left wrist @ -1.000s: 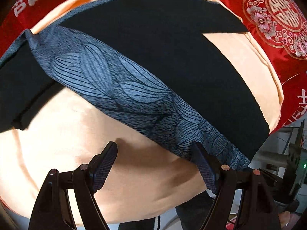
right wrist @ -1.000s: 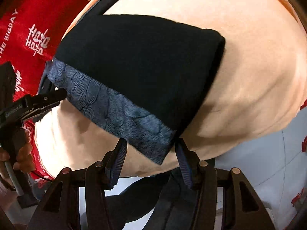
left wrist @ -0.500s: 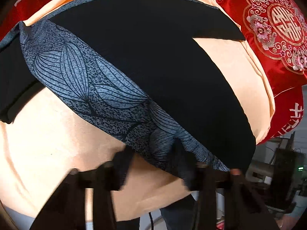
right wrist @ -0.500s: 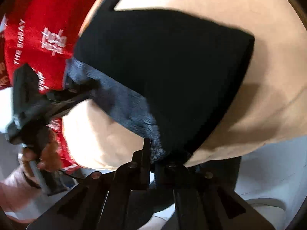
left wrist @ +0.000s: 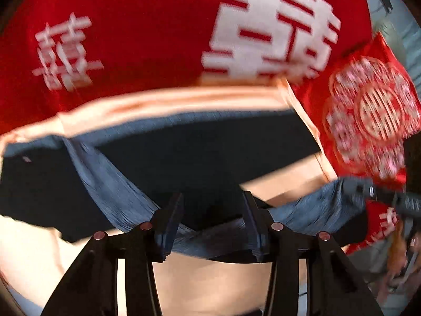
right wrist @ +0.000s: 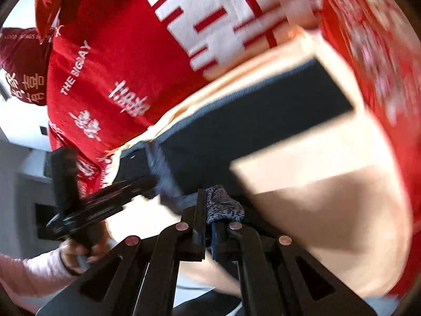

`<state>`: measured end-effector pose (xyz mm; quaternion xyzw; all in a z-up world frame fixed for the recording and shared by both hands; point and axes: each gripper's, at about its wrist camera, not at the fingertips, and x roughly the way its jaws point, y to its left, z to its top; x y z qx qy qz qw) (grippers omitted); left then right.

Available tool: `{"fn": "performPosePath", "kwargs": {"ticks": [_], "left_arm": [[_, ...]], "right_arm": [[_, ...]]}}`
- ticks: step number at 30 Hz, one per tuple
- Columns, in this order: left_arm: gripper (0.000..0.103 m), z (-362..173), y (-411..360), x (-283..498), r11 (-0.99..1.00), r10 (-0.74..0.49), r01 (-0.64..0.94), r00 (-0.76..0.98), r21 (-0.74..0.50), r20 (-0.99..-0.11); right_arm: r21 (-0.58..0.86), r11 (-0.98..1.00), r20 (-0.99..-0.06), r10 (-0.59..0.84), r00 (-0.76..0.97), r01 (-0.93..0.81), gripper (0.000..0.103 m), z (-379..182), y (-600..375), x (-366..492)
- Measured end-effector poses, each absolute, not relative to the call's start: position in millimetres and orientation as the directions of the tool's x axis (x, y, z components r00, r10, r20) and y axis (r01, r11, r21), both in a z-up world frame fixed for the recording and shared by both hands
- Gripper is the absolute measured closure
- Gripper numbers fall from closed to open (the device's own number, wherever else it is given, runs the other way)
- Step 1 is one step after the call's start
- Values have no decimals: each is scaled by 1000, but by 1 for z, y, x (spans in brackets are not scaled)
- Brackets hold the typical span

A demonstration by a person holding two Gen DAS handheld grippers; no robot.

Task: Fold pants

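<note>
A: My right tool (right wrist: 208, 226) is clamping the patterned grey hem of the pants (right wrist: 223, 205), its jaws fully closed on a small bunch of cloth. My left tool (left wrist: 210, 223) is gripping the same hem band (left wrist: 210, 237) further along; its jaws have just been opening slightly after closing, and the bunched cloth is sitting between them and filling the gap.

B: Where are the pants lying?

A: They are lying on the peach sheet (left wrist: 171, 100) of the bed, in front of the red cover with white characters (left wrist: 158, 26). The dark body (left wrist: 210, 152) is resting flat, while the hem edge is hanging in the air between both tools.

B: How is the fabric behaving?

A: It is behaving as light, limp cloth. It is sagging between the two grip points and gathering into pleats at each tool, so I am judging it as soft and not stiff. It is not fragile, but a thin layer could be slipping out of a loosening grip.

B: Where are you advising a hold?

A: I am advising the hem band near its two corners, with both layers pinched together. I am watching the left grip, since it looks the less secure of the two.
</note>
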<state>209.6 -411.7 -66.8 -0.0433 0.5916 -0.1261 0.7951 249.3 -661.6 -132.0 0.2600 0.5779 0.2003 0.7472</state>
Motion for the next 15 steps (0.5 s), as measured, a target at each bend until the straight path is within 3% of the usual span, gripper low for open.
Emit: {"fn": "performPosePath", "kwargs": {"ticks": [7, 15], "left_arm": [[56, -94, -388, 244, 993, -121, 25, 269, -118, -956], [56, -165, -396, 267, 998, -24, -57, 206, -37, -978]], "right_arm": [[507, 861, -833, 502, 233, -41, 101, -146, -695, 371], [432, 902, -889, 429, 157, -19, 94, -190, -723, 435]]}}
